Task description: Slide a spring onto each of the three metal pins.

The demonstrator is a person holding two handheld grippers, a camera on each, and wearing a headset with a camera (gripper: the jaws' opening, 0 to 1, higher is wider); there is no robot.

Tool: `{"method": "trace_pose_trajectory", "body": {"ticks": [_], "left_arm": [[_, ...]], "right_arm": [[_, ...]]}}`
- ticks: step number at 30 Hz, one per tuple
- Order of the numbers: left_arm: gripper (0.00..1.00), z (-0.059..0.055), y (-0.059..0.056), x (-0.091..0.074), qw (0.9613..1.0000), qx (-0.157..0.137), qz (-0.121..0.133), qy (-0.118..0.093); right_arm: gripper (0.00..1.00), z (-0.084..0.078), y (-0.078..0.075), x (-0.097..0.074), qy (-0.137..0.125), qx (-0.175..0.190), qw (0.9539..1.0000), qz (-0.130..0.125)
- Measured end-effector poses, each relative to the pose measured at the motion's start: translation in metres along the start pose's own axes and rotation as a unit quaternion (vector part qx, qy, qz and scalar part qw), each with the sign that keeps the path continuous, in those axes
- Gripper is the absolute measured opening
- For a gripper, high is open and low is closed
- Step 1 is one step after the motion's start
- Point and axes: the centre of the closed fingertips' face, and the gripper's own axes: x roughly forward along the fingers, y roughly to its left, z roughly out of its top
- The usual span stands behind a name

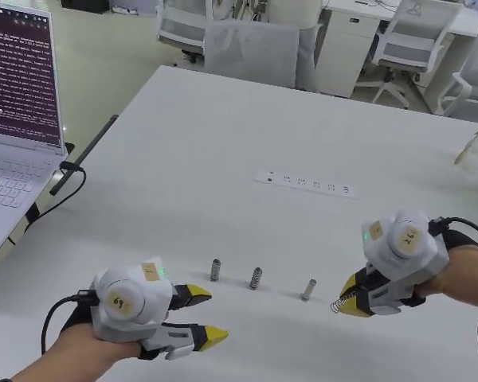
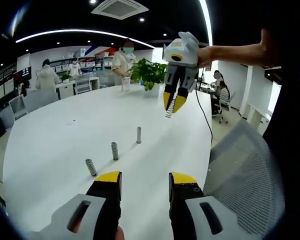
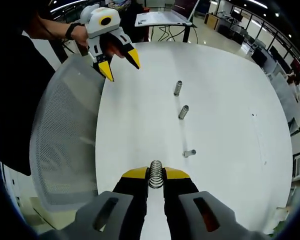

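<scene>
Evidently the job was two-thirds done. On the white tabletop stood a row of three short metal pins. The left-hand pin and the middle pin each wore a coil already. The bare grey metal pin at the right end of the row had none, and in the left gripper view it looked upright.

The right gripper hung just right of that bare pin, not touching it. Its yellow-tipped jaws were pinched on a small steel coil spring, held across the coils with one open end poking out ahead toward the row. The left gripper sat on the near side of the row, toward its left end, its jaws spread apart with nothing between them.

The step in hand looked like threading this last spring. To do it well, the spring's axis would need to be tipped in line with the pin, and the free end centred over the pin's tip before any descent. An off-centre approach would likely catch the wire on the tip or push the pin sideways. Whether the pins were fixed to the table could not be told, so a light, straight push seemed wise.

A soft coil can buckle under a hard pinch, so the grip should be only firm enough to steer. Once the first turns had slipped over the tip, parting the jaws should let the spring drop down the pin. The yellow tips should be kept off the neighbouring middle pin.
</scene>
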Motion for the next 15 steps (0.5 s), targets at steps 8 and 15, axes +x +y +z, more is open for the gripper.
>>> {"method": "trace_pose_trajectory", "body": {"ticks": [8, 15], "left_arm": [[0.37, -0.012, 0.011, -0.014, 0.9997, -0.012, 0.018, 0.009], [0.42, -0.024, 0.019, -0.025, 0.9990, -0.024, 0.034, 0.017]], "right_arm": [[0.08, -0.002, -0.012, 0.001, 0.006, 0.009, 0.9999, -0.003], [0.08, -0.005, -0.023, 0.002, 0.013, 0.019, 0.9997, -0.005]]}}
